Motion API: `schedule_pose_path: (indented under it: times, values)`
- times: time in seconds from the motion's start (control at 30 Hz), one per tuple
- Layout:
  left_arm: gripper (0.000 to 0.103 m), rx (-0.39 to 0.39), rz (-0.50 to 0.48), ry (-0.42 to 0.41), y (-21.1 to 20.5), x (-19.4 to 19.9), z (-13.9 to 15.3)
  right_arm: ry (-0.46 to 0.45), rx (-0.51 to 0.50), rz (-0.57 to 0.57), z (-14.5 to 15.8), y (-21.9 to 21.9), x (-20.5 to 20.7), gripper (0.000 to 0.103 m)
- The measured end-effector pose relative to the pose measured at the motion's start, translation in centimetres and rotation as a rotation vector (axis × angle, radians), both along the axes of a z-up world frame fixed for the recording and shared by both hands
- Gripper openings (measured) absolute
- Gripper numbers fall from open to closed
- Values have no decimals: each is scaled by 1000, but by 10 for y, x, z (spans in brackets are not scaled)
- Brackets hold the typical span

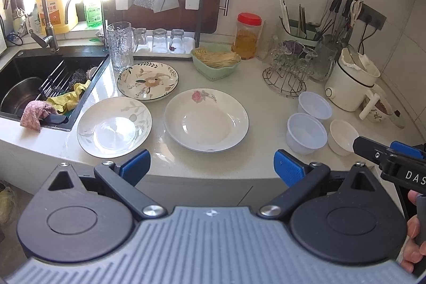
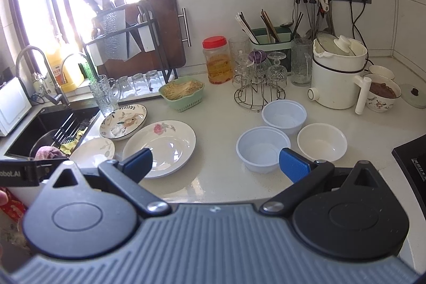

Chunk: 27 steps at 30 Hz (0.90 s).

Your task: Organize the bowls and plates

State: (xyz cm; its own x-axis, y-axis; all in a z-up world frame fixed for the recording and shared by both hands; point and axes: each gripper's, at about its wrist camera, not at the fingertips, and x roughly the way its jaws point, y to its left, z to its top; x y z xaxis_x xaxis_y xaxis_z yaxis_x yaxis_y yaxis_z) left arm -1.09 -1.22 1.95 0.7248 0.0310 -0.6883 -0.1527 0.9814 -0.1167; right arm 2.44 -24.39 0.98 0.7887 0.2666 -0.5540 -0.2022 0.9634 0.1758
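Closest, at 6 o'clock in each view: left gripper [image 1: 211, 164] and right gripper [image 2: 215, 163]. Both with jaws spread wide, holding nothing, hanging over the near edge of the surface [image 1: 266, 159].

Just past the left jaws, at 12 o'clock: rose plate [image 1: 206, 120]. At 10 o'clock: leaf plate [image 1: 114, 127]. Behind and between those two: dark-rim plate [image 1: 147, 80], just beside the leaf plate. All three lying flat, not stacked.

At 2 o'clock in the left view: two plastic bowls [image 1: 306, 133] and a small white bowl [image 1: 342, 136], close together, open side up.

Likely hard, smooth and easy to break, the plates and the white bowl. Probably slippery too, so best pinched at the rim, one jaw on top and one under. Likely light and bendy, the plastic bowls. Best squeezed softly at the wall, so as not to crush them.

Farther back, at 9 o'clock: sink [image 1: 53, 63] with a pink cloth [image 1: 33, 115] on its edge, shown more fully from the left.

Seen only from the right, at 3 o'clock: black stove top [image 2: 410, 159]. Shown more clearly there too, at 2 o'clock: glass lid [image 2: 414, 95] and a bowl of brown food [image 2: 383, 92].
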Motion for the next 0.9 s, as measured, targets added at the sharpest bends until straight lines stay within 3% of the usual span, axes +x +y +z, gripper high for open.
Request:
schedule_pose_path:
  times: [0.9]
  values:
    - [101,-3,-3,8,-4,0,-7,5,16,3,-7,-6,-8,103]
